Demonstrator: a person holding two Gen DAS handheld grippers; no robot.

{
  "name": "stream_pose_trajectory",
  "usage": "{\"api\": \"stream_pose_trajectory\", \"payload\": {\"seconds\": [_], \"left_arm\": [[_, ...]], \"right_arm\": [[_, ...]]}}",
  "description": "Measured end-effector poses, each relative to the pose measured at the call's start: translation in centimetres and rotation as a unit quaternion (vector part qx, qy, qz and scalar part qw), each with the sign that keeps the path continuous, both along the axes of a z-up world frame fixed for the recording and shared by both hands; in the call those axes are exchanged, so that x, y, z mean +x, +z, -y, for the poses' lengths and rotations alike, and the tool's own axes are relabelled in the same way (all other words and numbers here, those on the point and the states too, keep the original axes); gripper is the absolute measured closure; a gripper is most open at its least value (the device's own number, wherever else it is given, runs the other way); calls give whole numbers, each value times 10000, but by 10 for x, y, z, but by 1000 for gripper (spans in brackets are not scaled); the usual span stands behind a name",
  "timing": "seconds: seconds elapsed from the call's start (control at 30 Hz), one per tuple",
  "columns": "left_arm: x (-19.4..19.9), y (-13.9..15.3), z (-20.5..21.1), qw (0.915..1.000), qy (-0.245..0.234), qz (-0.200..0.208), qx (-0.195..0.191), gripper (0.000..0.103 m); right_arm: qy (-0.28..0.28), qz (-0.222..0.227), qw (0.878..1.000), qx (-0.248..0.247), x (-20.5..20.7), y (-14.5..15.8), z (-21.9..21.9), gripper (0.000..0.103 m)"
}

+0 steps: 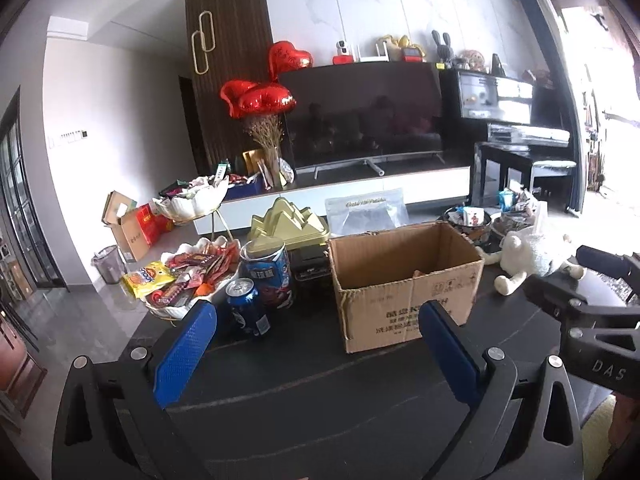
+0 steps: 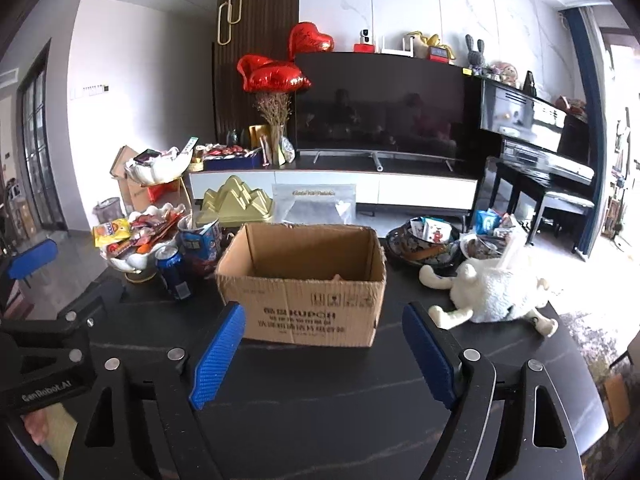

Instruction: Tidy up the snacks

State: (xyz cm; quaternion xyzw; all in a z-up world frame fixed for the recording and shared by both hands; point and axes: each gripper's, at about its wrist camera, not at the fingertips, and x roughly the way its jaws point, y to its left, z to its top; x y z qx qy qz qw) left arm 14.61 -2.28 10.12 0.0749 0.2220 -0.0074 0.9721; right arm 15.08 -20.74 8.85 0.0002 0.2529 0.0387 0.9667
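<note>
- An open cardboard box stands upright on a dark surface, roughly at its middle, flaps gone or folded down.
- Inside the box, low against the near wall, a small brownish thing shows; it is too little seen to name.
- The left gripper hovers in front of the box, its blue-padded jaws wide apart with nothing between them.
- The right gripper is just beside it, also facing the box, jaws wide and empty.
- Left of the box, a white shell-shaped bowl on a stand is heaped with snack packets, a yellow one at the edge.
- Between the bowl and the box stand a blue drink can and a taller blue tin.
- Right of the box lies a white plush toy, and behind it a dark patterned bowl holding more packets.
- Behind the surface, a large dark television sits on a low cabinet.
</note>
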Motion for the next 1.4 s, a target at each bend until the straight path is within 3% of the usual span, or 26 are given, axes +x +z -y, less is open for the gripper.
{"api": "stream_pose_trajectory", "payload": {"seconds": [0.5, 1.4], "left_arm": [[-46, -5, 4, 9998, -59, 123, -146, 0], [-69, -6, 1, 9997, -45, 207, -139, 0]], "right_arm": [[-133, 152, 9997, 108, -54, -7, 11, 20], [-82, 211, 9997, 70, -75, -10, 9, 20]]}}
